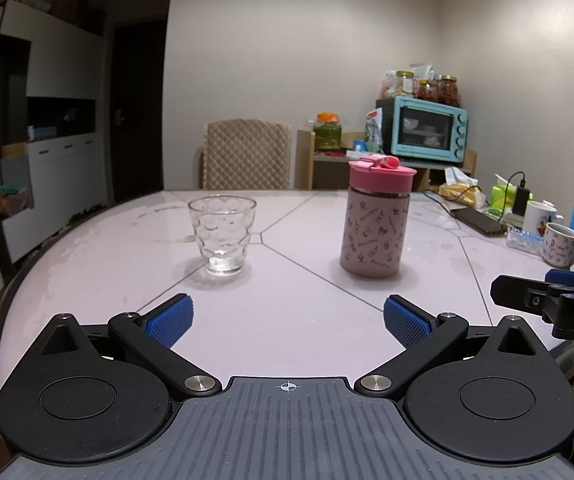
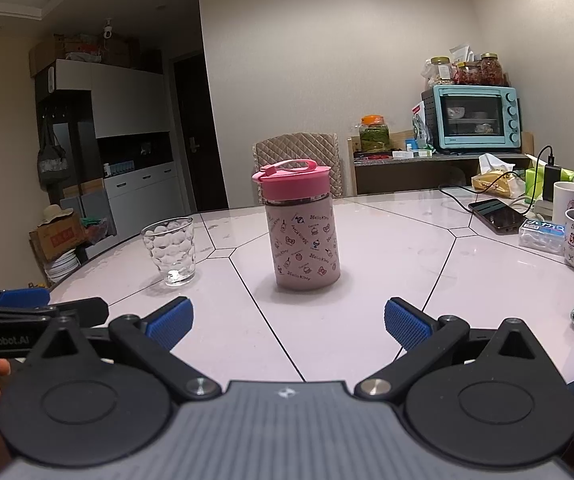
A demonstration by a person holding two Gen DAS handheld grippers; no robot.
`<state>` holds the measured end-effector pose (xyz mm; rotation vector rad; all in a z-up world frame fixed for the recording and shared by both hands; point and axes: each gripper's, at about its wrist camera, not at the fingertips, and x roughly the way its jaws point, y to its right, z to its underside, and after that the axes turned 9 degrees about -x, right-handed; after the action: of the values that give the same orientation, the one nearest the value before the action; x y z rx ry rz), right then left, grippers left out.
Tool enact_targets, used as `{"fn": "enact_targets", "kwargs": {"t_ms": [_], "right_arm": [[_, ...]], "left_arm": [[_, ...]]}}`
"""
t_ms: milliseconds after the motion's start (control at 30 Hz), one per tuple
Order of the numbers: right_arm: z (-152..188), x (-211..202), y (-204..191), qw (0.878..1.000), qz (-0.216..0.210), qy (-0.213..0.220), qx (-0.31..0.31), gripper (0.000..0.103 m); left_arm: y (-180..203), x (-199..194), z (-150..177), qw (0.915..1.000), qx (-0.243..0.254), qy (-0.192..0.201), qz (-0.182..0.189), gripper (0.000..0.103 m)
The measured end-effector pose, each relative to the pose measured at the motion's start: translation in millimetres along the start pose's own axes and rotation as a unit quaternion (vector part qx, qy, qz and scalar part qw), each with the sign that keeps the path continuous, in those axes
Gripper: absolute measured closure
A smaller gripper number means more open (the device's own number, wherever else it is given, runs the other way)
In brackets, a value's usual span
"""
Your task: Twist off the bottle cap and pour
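Step in hand: approach, nothing gripped yet. Left claw (image 1: 289, 320) spread apart, empty, hovering over near edge of table (image 1: 307, 312). Right claw (image 2: 289, 320) also spread apart, empty, alongside. Bottle (image 2: 305, 236) upright near table middle, pink cap (image 2: 293, 182) on, seemingly screwed down. Empty glass (image 2: 171, 250) left of bottle, apart from it. Next move probably: one claw to clamp bottle body, other to close around cap and twist.

Dim warm indoor light from overhead, soft glare on glossy table (image 1: 307, 304), faint shadows under glass (image 1: 222, 235) and bottle (image 2: 303, 236), strong fisheye bending at edges, dark corner vignetting, focus mostly sharp
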<state>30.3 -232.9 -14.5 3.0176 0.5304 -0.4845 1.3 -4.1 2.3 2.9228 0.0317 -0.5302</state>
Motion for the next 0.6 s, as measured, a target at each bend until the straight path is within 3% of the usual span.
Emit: {"fn": "enact_targets", "kwargs": {"t_ms": [600], "right_arm": [[-3.9,1.4,7.7,1.0,0.008,0.005,0.003,0.0]], "left_arm": [[5.3,9.0,-5.7,0.9999,0.013,-0.001,0.006,0.0]]}}
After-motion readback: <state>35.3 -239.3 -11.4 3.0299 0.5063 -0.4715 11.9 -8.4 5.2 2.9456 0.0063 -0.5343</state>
